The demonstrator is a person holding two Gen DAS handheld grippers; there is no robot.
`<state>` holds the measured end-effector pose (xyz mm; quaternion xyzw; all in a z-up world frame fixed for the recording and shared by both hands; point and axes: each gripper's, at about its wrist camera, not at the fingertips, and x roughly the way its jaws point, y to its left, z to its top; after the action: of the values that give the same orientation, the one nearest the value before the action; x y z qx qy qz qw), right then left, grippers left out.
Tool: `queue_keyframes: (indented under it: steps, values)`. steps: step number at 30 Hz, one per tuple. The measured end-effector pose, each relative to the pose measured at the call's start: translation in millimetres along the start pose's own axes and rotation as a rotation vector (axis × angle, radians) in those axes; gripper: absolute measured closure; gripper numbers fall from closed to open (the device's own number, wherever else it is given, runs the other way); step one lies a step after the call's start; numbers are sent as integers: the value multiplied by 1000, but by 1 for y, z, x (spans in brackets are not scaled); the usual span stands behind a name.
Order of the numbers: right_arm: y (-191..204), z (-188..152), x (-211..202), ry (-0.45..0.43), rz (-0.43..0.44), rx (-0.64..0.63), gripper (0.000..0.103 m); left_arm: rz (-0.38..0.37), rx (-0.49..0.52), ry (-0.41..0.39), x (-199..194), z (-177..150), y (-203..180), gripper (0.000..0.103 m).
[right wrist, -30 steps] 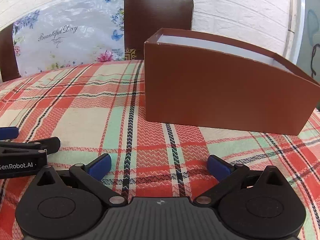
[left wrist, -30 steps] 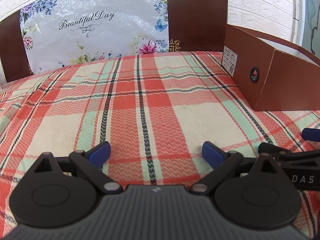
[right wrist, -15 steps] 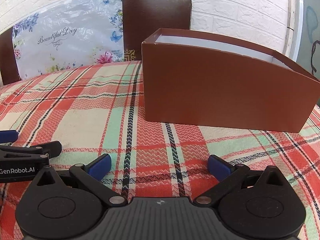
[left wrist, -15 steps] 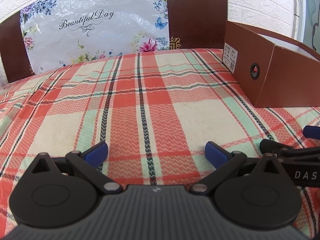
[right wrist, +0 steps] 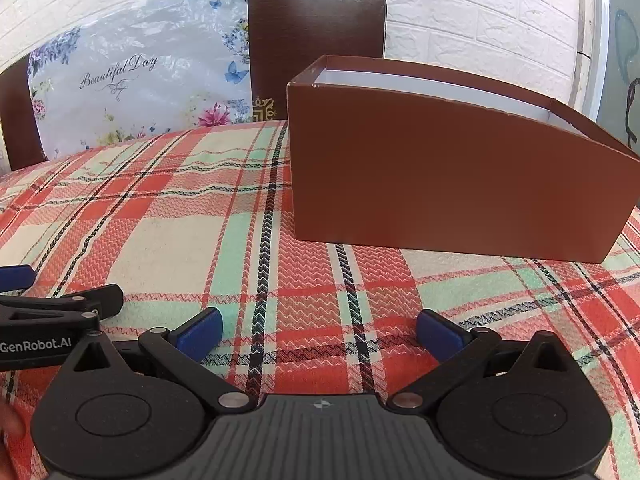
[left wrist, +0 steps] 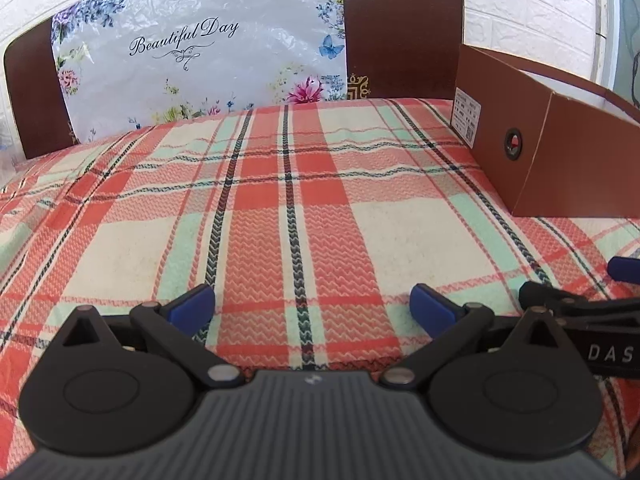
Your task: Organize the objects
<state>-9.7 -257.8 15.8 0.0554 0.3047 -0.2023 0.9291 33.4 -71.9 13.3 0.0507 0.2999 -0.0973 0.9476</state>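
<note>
A brown open-topped cardboard box [right wrist: 452, 184] with a white inside stands on the plaid cloth straight ahead in the right wrist view; in the left wrist view the box [left wrist: 560, 152] sits at the right, its end showing a white label and a round hole. My left gripper [left wrist: 312, 306] is open low over bare cloth, nothing between its blue pads. My right gripper [right wrist: 320, 332] is open too, a short way in front of the box. The two grippers sit side by side. What the box holds is hidden.
A red, cream and mint plaid cloth [left wrist: 280, 208] covers the surface. Behind it stand a dark brown board [right wrist: 316, 44] and a floral plastic bag reading "Beautiful Day" [left wrist: 192, 52], against a white brick wall. Part of a hand [right wrist: 8, 424] shows at the lower left.
Both grippers have lifted or tilted slightly, so the box and cloth sit a little lower in view. Their jaws stay equally wide.
</note>
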Motion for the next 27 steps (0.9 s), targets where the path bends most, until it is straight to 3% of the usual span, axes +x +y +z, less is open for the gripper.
queue_keyframes:
  steps: [7, 16, 20, 27]
  values:
    - [6, -6, -12, 15, -2, 4, 1, 2, -5, 9, 2, 3, -2, 0]
    - [19, -24, -51, 49, 36, 1, 2, 57, -50, 148, -36, -5, 12, 0]
    - [25, -31, -77, 32, 85, 22, 2, 95, -34, 149, -57, -12, 17, 0]
    - [30, -16, -117, -56, 95, -24, 2, 144, -37, 141, -81, 0, 22, 0]
